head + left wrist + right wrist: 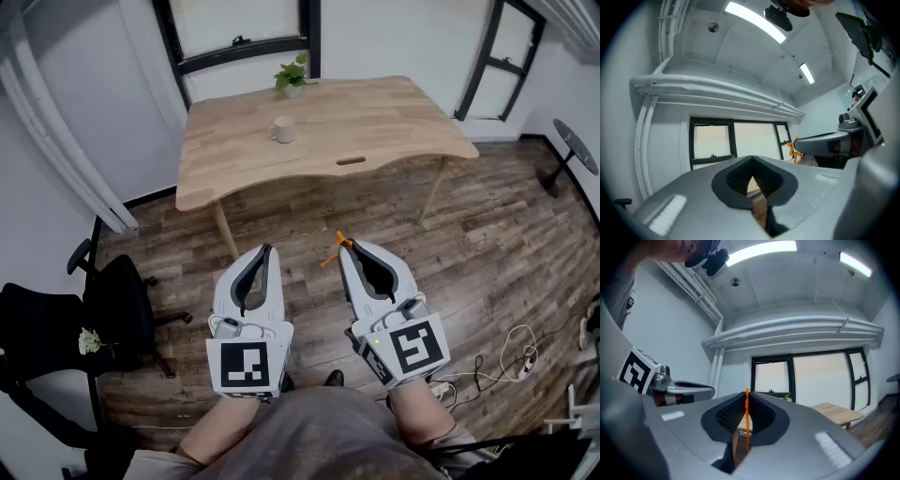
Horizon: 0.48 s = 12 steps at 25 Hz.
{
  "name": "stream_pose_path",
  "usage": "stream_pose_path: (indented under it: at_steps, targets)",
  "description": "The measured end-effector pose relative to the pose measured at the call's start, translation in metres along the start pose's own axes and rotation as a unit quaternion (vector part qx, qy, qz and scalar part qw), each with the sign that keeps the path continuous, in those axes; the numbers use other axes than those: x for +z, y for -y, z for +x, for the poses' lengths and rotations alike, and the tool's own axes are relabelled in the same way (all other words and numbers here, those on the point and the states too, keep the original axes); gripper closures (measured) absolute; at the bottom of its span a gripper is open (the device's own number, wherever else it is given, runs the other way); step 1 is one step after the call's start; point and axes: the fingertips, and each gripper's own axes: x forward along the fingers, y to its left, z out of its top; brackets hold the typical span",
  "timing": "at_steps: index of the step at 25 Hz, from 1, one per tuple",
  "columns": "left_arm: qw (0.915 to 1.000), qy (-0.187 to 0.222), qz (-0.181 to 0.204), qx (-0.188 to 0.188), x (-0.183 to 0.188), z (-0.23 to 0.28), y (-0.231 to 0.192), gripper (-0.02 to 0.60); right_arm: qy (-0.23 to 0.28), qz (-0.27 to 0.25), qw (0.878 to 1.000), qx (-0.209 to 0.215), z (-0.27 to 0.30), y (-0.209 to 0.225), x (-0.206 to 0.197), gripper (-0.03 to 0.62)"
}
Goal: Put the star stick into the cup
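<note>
The orange star stick (332,253) is pinched at the tip of my right gripper (343,246), which is shut on it. In the right gripper view the stick (747,425) stands thin and upright between the closed jaws. My left gripper (270,249) is beside it, shut with nothing in it. Both are held low over the floor, well short of the table. The white cup (283,129) stands on the wooden table (375,122), left of its centre. In the left gripper view the star (792,149) shows at the right gripper's tip.
A small potted plant (294,78) stands at the table's far edge behind the cup. A black office chair (103,319) is on the left. Cables (516,352) lie on the wood floor at the right. A black stand (574,150) is at far right.
</note>
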Motion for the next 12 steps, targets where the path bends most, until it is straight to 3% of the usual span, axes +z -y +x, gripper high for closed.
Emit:
stream_pose_path:
  at_steps: [12]
  targets:
    - [0.9998,-0.005,-0.004,0.020,-0.013,0.016,0.024,0.581,-0.001,0.012,1.000,0.027,-0.006,0.030,-0.012,0.551]
